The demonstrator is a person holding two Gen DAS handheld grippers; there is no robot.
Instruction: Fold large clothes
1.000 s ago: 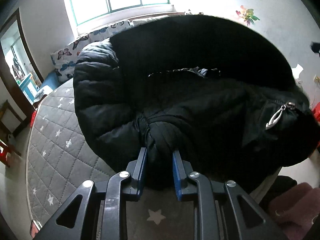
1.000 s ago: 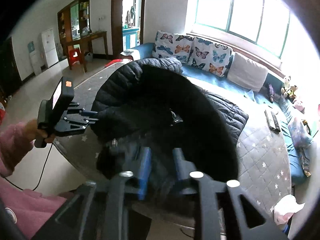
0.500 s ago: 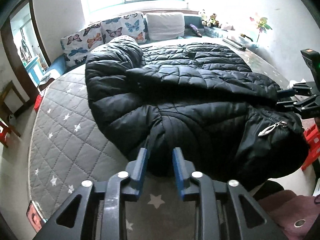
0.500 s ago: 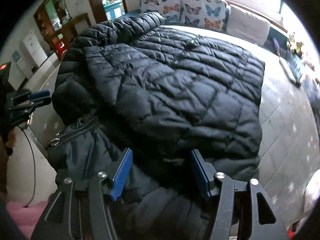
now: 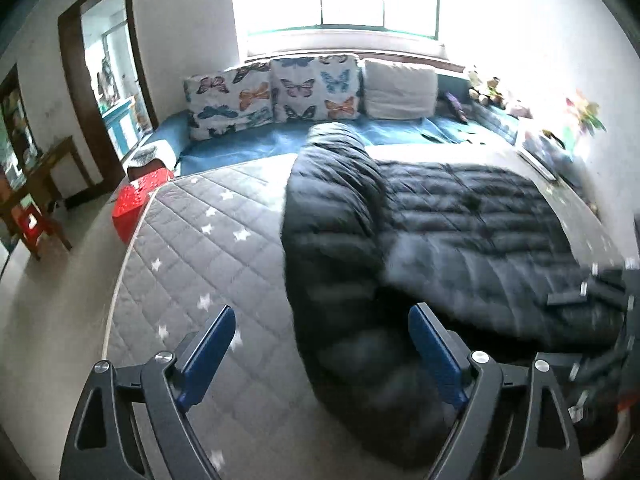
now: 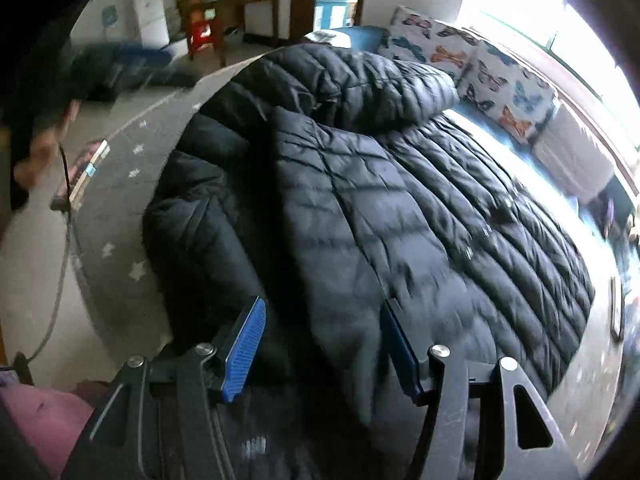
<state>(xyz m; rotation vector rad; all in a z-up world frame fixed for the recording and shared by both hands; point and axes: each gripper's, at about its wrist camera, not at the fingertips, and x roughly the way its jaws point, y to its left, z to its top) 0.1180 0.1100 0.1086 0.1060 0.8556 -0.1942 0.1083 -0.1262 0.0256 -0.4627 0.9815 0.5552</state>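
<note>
A bright window lights a room where a grey star-quilted mattress [image 5: 192, 248] fills the floor space. On it lies a black quilted down jacket [image 5: 460, 240], spread flat, its long axis running from the near mattress edge toward the butterfly-print cushions [image 5: 272, 96] at the far side. One sleeve [image 5: 332, 216] is folded along the jacket's left side, pointing the same way. The left gripper [image 5: 320, 344] hangs over the jacket's near end, jaws wide apart and holding nothing. The right gripper [image 6: 324, 344] hovers over the jacket's near hem, jaws also spread, with dark fabric between them but not pinched. Beside the mattress, left of the jacket, sits a red plastic stool [image 5: 134, 204].
</note>
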